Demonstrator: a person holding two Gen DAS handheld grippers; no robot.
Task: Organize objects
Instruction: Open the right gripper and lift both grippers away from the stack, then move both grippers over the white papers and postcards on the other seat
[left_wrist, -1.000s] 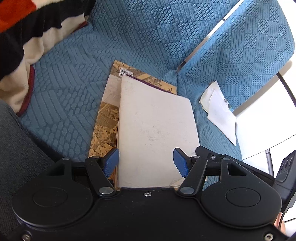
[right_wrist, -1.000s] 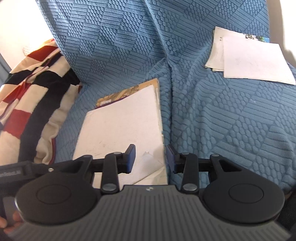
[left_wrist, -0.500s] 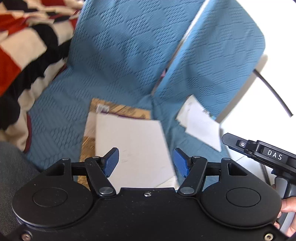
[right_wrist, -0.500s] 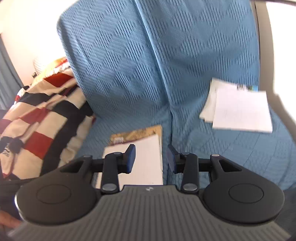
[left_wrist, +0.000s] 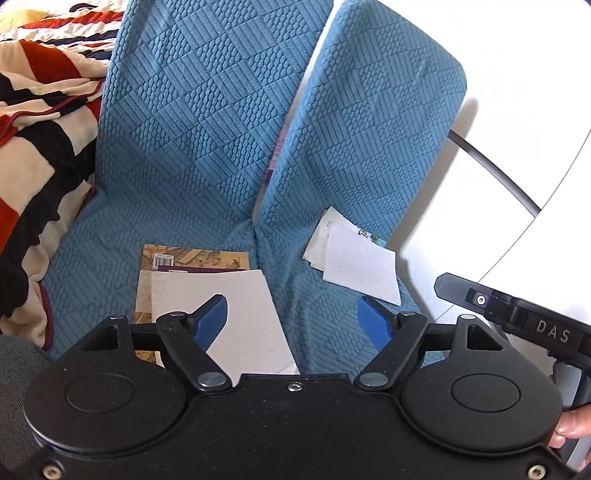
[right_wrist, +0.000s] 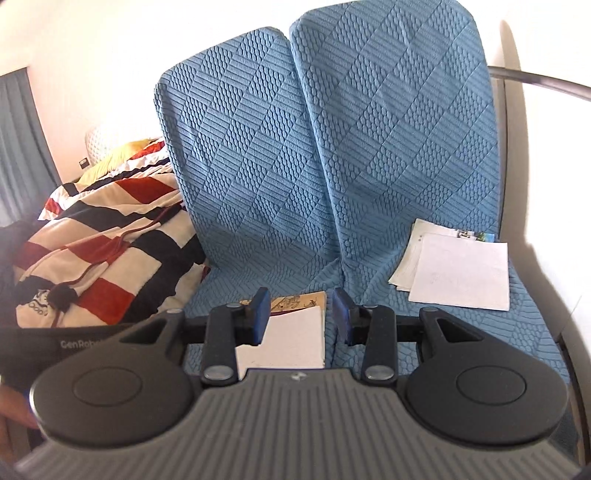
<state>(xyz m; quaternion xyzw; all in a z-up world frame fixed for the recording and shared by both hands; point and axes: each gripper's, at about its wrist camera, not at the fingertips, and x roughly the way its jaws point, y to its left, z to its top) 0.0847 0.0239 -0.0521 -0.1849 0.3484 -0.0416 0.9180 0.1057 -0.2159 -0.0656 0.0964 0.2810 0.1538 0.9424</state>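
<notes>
A stack lies on the left seat of the blue sofa (left_wrist: 192, 147): a white board (left_wrist: 240, 317) on top of a brown illustrated book (left_wrist: 195, 258). My left gripper (left_wrist: 291, 315) hovers above and in front of it. Its blue-padded jaws are opening, with nothing between them. A second pile of white papers (left_wrist: 358, 262) lies on the right seat. In the right wrist view the stack (right_wrist: 291, 339) sits low behind my right gripper (right_wrist: 300, 310), which is open and holds nothing. The paper pile (right_wrist: 458, 273) is at the right.
A red, black and cream striped blanket (right_wrist: 103, 251) is heaped at the sofa's left end. A thin dark metal tube (left_wrist: 491, 170) curves past the sofa's right side. The other device's black housing (left_wrist: 517, 317) and the fingers of a hand (left_wrist: 572, 428) show at right.
Both grippers have risen and pulled back from the stack, so the sofa's backrests now fill the views. The left jaws stand wider apart than before.
</notes>
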